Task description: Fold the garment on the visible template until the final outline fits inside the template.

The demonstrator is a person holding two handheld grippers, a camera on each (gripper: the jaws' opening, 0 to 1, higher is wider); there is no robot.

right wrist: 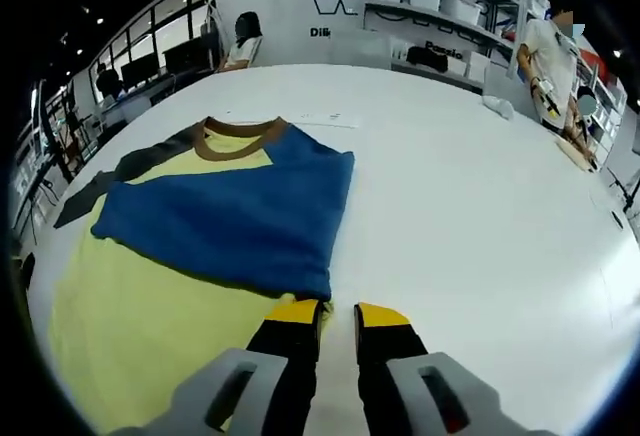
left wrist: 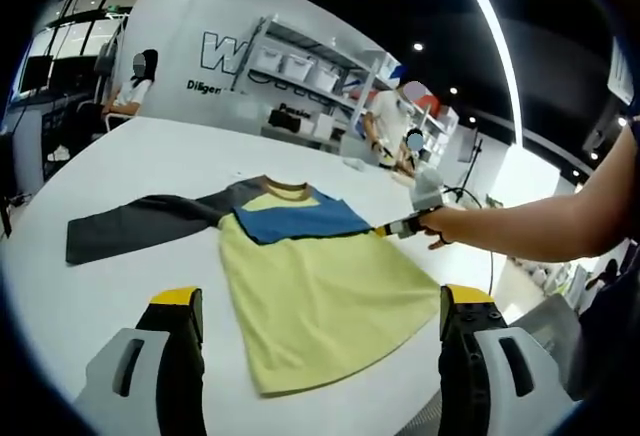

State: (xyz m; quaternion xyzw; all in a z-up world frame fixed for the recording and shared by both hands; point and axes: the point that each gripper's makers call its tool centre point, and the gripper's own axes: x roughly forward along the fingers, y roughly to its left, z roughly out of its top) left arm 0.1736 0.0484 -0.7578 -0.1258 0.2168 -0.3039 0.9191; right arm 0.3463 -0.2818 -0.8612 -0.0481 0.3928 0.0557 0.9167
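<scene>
shirt: yellow body w/ blue+dark sleeves, brown collar, lying flat on white table (left wrist: 90,286); shirt (left wrist: 310,286) mid-frame in left gripper view, fills left half of right gripper view (right wrist: 180,256).
blue sleeve: already folded across chest; blue sleeve (right wrist: 235,211) center-left in right view, also upper center in left view (left wrist: 295,218).
dark sleeve: not folded yet, stretched out flat to left of frame in left view (left wrist: 140,224); long axis runs sideways away from the body. In right view just a dark strip at upper left (right wrist: 100,184).
template: can't make out any outline on the table in either view.
left gripper: own jaws at bottom of left view, spread wide, nothing between; left gripper (left wrist: 320,301) hovers over hem end of shirt.
right gripper: right gripper (right wrist: 340,314) at bottom center of right view, tips nearly together w/ narrow gap, sitting at lower edge of blue sleeve; can't tell if cloth is pinched. Also seen at right-center of left view (left wrist: 405,224), at the shirt's folded edge, held by a hand.
key relation: dark sleeve lies up-left from left jaws, on far side of the body from right gripper, so left gripper looks the nearer one.
next (guess): take dark sleeve near its cuff, carry it across the body.
background: people + shelves at top of both views, well apart from shirt.
</scene>
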